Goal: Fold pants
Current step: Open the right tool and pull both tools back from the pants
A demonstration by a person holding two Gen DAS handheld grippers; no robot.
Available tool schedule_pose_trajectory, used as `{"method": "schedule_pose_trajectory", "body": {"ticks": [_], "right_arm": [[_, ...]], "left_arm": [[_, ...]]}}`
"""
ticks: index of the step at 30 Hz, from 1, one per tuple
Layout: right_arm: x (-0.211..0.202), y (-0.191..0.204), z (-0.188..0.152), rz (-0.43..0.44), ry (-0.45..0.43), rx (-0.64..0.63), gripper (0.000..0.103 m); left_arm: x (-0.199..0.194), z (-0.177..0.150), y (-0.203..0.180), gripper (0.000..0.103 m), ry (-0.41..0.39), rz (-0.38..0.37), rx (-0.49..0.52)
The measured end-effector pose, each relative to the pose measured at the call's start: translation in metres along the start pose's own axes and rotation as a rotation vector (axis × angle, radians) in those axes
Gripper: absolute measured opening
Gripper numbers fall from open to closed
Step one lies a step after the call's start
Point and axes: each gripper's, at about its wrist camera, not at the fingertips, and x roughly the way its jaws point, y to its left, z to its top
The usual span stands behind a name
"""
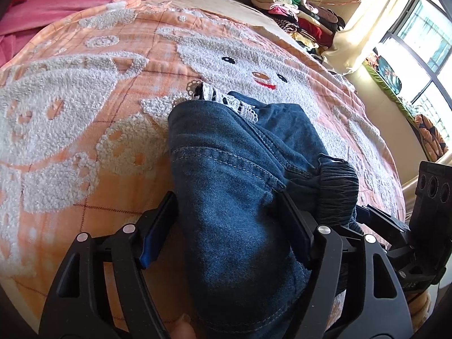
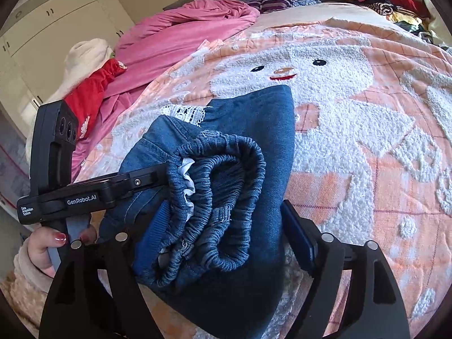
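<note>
Your pants point(image 1: 226, 175) are already a compact denim bundle sitting just below the snowman face point(image 1: 248, 70) on the orange blanket point(image 1: 70, 130), so this looks like the tail end of the fold to me.

Left gripper point(image 1: 230, 226): jaws stand wide on either side of the bundle's near end, and the pads don't seem to be pinching the denim, so it reads as let go rather than gripping. Right gripper point(image 2: 223, 236): same story, wide apart around the elastic waistband point(image 2: 223, 197), which is curled on top of the stack, below the snowman face too. The lace trim point(image 2: 183, 113) pokes out of the bundle's far side, closer to the face.

Both straddle the bundle's near end because, I'd guess, you just laid the last fold down there together. The waistband sits puffy, so if you want it neat, it may need a press flat before you pull away.
</note>
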Motion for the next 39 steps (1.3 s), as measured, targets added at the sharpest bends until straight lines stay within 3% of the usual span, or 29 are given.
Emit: {"method": "schedule_pose_trajectory", "body": {"ticks": [13, 17, 20, 24, 39], "right_arm": [[-0.018, -0.003, -0.004, -0.051, -0.015, 0.009, 0.084], [-0.026, -0.002, -0.004, -0.069, -0.031, -0.002, 0.084], [-0.036, -0.001, -0.006, -0.086, -0.051, -0.001, 0.093], [-0.046, -0.001, -0.007, -0.101, -0.073, 0.002, 0.093], [-0.090, 0.024, -0.018, -0.179, -0.168, -0.043, 0.096]], "left_arm": [[-0.017, -0.002, -0.006, 0.073, -0.023, 0.017, -0.001], [-0.026, -0.002, -0.008, 0.085, -0.044, 0.045, -0.002], [-0.033, -0.002, -0.008, 0.089, -0.053, 0.048, -0.005], [-0.045, -0.003, -0.009, 0.093, -0.068, 0.066, -0.001], [-0.098, -0.025, -0.019, 0.093, -0.145, 0.080, 0.009]]}}
